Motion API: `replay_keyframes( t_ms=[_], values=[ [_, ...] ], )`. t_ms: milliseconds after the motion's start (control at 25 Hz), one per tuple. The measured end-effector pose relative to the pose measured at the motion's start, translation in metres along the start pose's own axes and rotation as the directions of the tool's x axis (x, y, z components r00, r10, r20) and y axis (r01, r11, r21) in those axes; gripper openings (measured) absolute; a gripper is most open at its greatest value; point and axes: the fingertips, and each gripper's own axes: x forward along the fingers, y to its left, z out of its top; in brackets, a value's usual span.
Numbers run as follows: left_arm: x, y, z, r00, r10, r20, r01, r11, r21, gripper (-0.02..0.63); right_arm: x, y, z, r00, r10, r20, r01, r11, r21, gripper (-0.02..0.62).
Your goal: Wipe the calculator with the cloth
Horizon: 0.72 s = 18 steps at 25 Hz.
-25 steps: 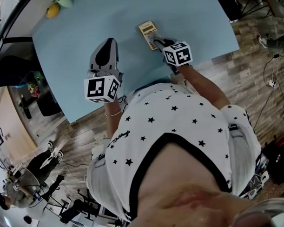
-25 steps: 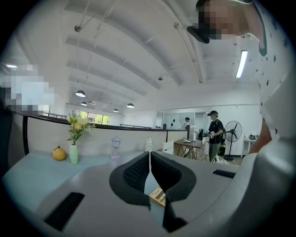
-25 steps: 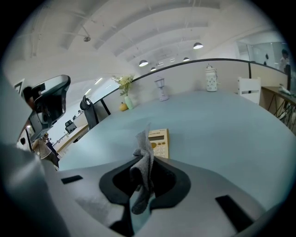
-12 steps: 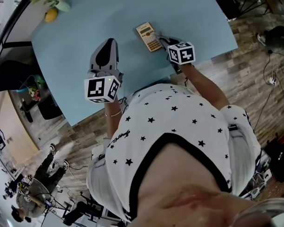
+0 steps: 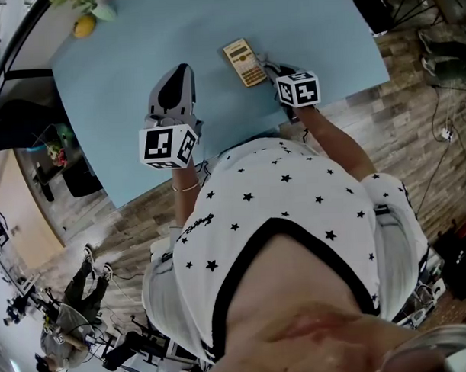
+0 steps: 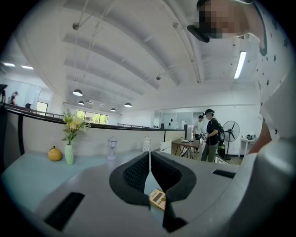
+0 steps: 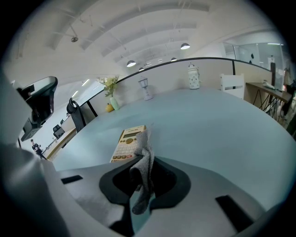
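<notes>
- On the pale blue table [image 5: 129, 48], the calculator [image 5: 245, 62] lies flat and face up, angled a bit, over toward the person's right side.
- The right gripper [image 5: 272, 69] sits just beside the calculator's near end, jaws pointing at it.
- In the right gripper view that gripper [image 7: 144, 161] is clamped on the grey cloth [image 7: 143, 169]. The cloth is bunched between the pads, with one end hanging low and the other sticking up past the tips.
- From there the calculator [image 7: 128, 144] is right in front of the jaws, a little to the left. The raised bit of cloth covers its near right edge. Can't honestly say whether the cloth is pressing on it or only in front of it.
- The left gripper [image 5: 180, 69] is off to the left of the calculator, clearly apart from it, held over bare table.
- In the left gripper view its jaws [image 6: 150, 154] are closed tip to tip with nothing pinched. You can spot the calculator [image 6: 158, 199] through the low gap behind the tips, lying on the table below.
- Far edge of the table: a vase of flowers [image 6: 69, 139] with a yellow fruit [image 6: 54, 153] next to it, both well away from the calculator.
- A person [image 6: 212, 134] stands in the background near a fan [image 6: 230, 131].
</notes>
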Motion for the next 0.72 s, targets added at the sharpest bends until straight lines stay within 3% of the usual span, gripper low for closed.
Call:
replay_keyframes(
  t_ms=[160,440,720],
  values=[
    [-0.001,0.001,0.001,1.000,0.004,0.001,-0.004,1.000,0.001,0.035,-0.002,-0.006,0.008,1.000,-0.016,0.026,0.016,1.000,0.015,0.044],
    [-0.007,0.007,0.000,1.000,0.020,-0.008,-0.020,1.000,0.000,0.035,-0.023,-0.012,0.069,0.982,-0.017,0.186,0.009,0.999,0.047,0.044],
    [-0.010,0.009,0.001,0.999,0.032,0.000,-0.032,0.999,0.005,0.035,-0.050,0.032,0.127,0.933,0.104,0.345,-0.104,0.994,-0.020,0.044]
  ],
)
